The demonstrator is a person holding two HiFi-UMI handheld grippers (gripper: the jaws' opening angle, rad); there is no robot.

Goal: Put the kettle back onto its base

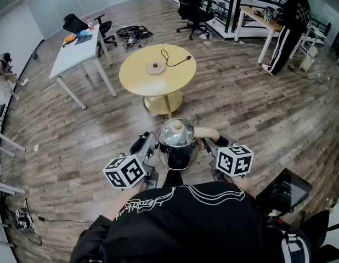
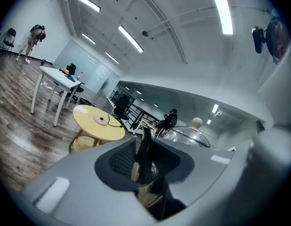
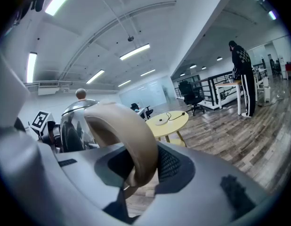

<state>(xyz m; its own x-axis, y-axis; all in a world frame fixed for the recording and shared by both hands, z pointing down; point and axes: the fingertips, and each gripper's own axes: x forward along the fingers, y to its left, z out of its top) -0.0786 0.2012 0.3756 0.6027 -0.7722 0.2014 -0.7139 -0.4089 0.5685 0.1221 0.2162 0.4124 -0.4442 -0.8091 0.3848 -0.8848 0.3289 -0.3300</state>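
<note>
From where I stand, the person has the kettle up in the air, close to the chest and well above the floor, carried between both tools, not by one. The right tool is closed round the pale curved handle, which fills the gap between its pads; that is the natural place to bear the weight. The left tool is pinched narrow on a dark upright strip at the kettle's opposite side, the spout as far as I can judge. I take that second grip to be there to stop the rounded steel body swinging or tipping on the handle while it travels. The kettle sits upright, lid knob on top, which would keep anything inside from spilling. Its base lies on the round bench ahead, well apart from the kettle, with its cord trailing across the top toward the far edge. The base is near the middle of the bench, so the carry has to come forward over the rim before the kettle can be lowered. My guess is that the tricky part will be setting the bottom squarely on that small disc while both tools crowd the sides.
</note>
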